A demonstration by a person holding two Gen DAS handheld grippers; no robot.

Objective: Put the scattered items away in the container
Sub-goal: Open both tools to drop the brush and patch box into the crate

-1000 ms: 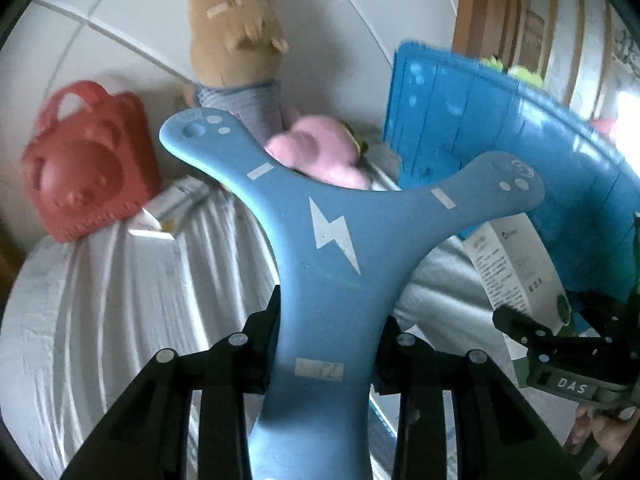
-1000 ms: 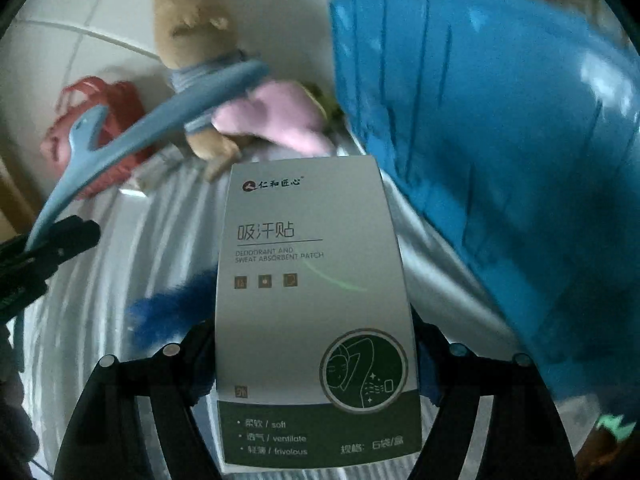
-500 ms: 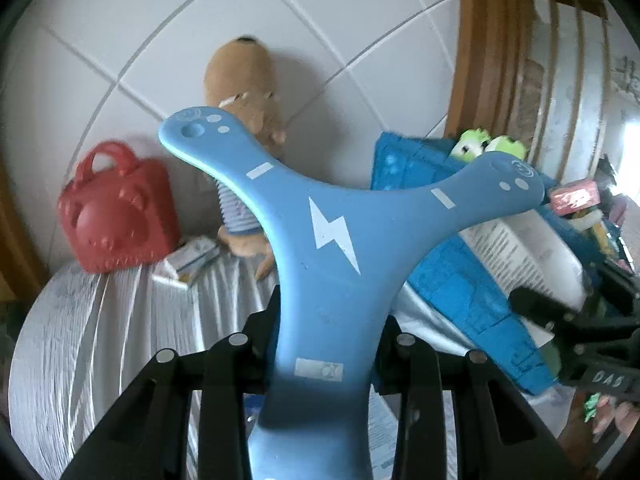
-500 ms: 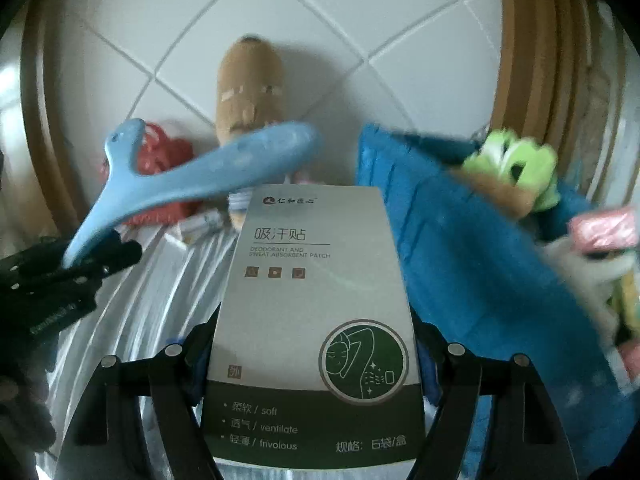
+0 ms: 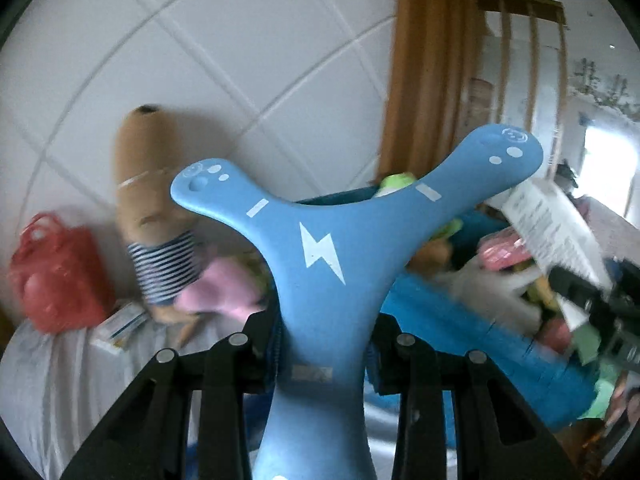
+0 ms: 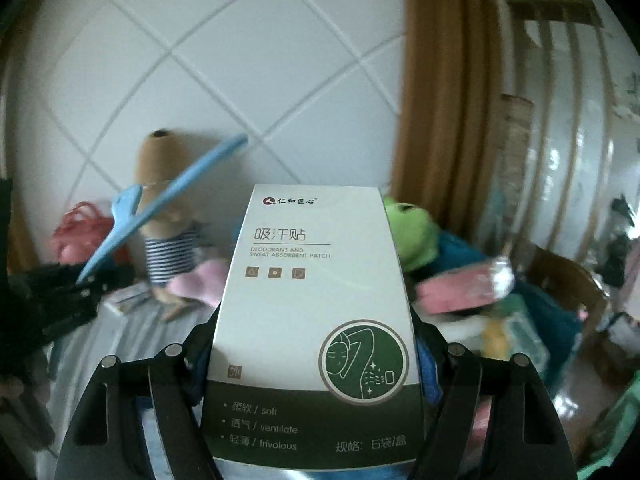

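Gripping the boomerang (image 5: 320, 272), left jaws clamp; only right view reads the clamped box (image 6: 316, 300).

Left gripper (image 5: 322, 344) raised and level, jaws clamped on the stem of a blue three-armed boomerang (image 5: 320, 248); right gripper (image 6: 316, 356) alongside at similar height, jaws closed against both edges of a white-and-green patch box (image 6: 312, 312).
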